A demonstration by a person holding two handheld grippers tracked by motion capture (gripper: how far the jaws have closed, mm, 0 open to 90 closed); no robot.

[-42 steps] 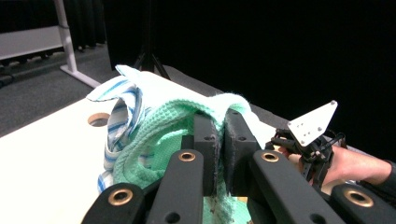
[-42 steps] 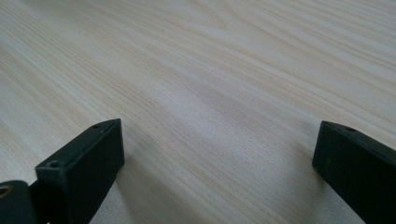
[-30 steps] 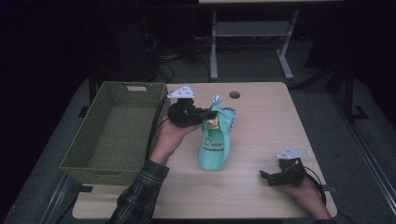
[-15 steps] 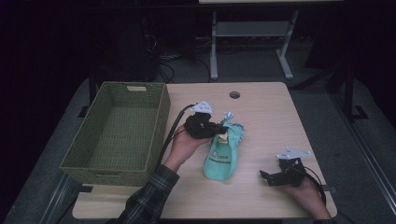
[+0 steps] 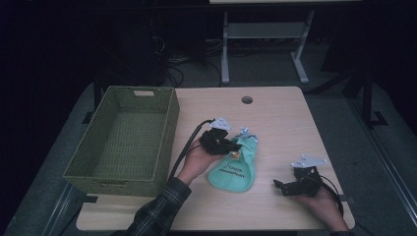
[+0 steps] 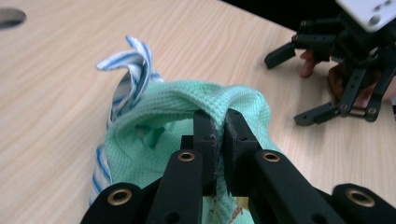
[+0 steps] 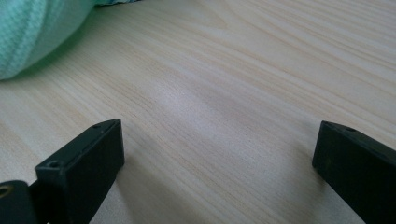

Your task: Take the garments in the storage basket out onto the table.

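A mint-green knitted pouch (image 5: 235, 166) with a blue-and-white striped lining (image 6: 131, 70) lies on the wooden table (image 5: 275, 118), right of a green woven basket (image 5: 129, 137). My left gripper (image 5: 232, 144) is shut on the rim of the pouch's mouth; the green fabric (image 6: 219, 105) is pinched between its two pads. My right gripper (image 5: 281, 187) rests near the table's front right, held in a hand, its jaws spread wide over bare wood. The right gripper (image 6: 303, 84) stands open in the left gripper view too. A corner of the pouch (image 7: 32, 32) shows in the right gripper view.
The basket holds nothing and takes up the table's left third. A round cable hole (image 5: 247, 100) sits near the far edge. A metal stand (image 5: 260, 34) and cables lie on the dark floor beyond the table.
My left gripper has come down and toward the front right with the pouch's mouth in its grip, dragging the pouch along the table. The right gripper has stayed still.
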